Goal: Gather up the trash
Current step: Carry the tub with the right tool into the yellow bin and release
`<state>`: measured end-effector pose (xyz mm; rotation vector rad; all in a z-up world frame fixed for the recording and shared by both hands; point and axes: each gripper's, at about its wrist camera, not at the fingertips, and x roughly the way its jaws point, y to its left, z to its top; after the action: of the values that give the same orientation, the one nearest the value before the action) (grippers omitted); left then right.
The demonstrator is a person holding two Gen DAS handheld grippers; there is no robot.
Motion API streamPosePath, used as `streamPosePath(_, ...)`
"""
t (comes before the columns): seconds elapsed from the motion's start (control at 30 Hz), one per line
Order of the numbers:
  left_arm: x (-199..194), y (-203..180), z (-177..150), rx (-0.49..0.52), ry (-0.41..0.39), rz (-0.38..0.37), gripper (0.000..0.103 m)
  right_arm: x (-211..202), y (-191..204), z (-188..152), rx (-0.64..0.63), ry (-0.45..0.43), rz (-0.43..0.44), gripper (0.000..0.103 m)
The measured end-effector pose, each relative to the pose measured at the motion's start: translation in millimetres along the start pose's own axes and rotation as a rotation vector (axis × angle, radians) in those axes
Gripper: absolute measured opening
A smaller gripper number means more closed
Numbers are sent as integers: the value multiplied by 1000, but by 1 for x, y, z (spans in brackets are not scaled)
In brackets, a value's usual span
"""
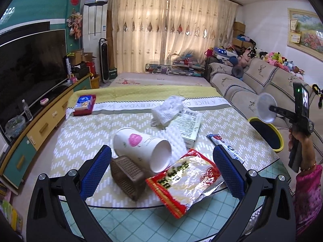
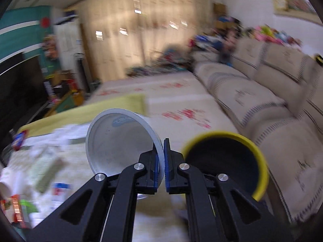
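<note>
Your right tool (image 2: 163,157) is clamped on the rim of a white plastic lid (image 2: 121,141), holding it up just beside the yellow-rimmed bin (image 2: 260,157). Your left tool (image 1: 161,167) hangs with fingers wide apart over the bench (image 1: 80,133), above the paper cup (image 1: 141,147) and red snack wrapper (image 1: 187,181)

My left wrist camera looks along the bench (image 1: 84,133) from close above; my right faces the bin (image 2: 260,157). Both share the sofa (image 1: 260,74).
</note>
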<state>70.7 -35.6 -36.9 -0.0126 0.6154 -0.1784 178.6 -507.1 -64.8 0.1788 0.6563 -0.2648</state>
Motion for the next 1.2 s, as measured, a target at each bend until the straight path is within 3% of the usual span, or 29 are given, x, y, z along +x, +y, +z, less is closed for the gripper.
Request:
streamPosePath(0.2,14,-16,2,19,23,-17,99,67,-71,-5,88,162,-112,5)
streamPosePath(0.47,23,-27,6,41,43,3,99,134,-105,-19,132,307,-185,14)
streamPosePath(0.63,26,-25,11,38,44,18,99,134,-108,-25,141,310,-179,31)
streamPosePath(1.03,26,2,10,38,58,68,99,77,-81,-30,92,226,-102,38)
streamPosePath(1.2,34,20,11,17,82,8,99,70,-72,-28,76,223,-86,38)
